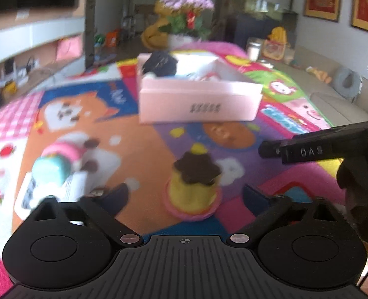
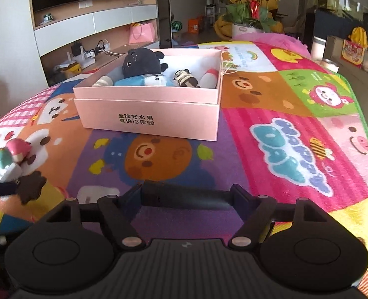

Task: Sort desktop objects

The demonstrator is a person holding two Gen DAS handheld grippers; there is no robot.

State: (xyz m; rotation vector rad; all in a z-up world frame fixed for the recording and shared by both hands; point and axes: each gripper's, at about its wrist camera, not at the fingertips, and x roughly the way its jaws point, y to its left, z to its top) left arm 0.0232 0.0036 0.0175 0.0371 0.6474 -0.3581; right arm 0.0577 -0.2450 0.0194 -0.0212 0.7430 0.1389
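In the left wrist view a yellow pudding toy (image 1: 194, 189) with a brown top and pink base stands between the fingers of my left gripper (image 1: 186, 195). Cloth shows on both sides of it, so the pads are clear of it and the gripper is open. In the right wrist view my right gripper (image 2: 186, 196) is shut on a black bar-shaped object (image 2: 186, 198) that lies crosswise between its pads. That black bar (image 1: 306, 150) reaches in from the right of the left wrist view. The pink box (image 2: 146, 117) ahead holds a black plush (image 2: 141, 62) and other small toys.
A pink-and-teal figure on a white block (image 1: 57, 164) lies left of the pudding toy. A colourful cartoon cloth (image 2: 283, 144) covers the table. A flower pot (image 2: 248, 2) and a white jar (image 2: 317, 47) stand beyond the far end. A sofa runs along the right.
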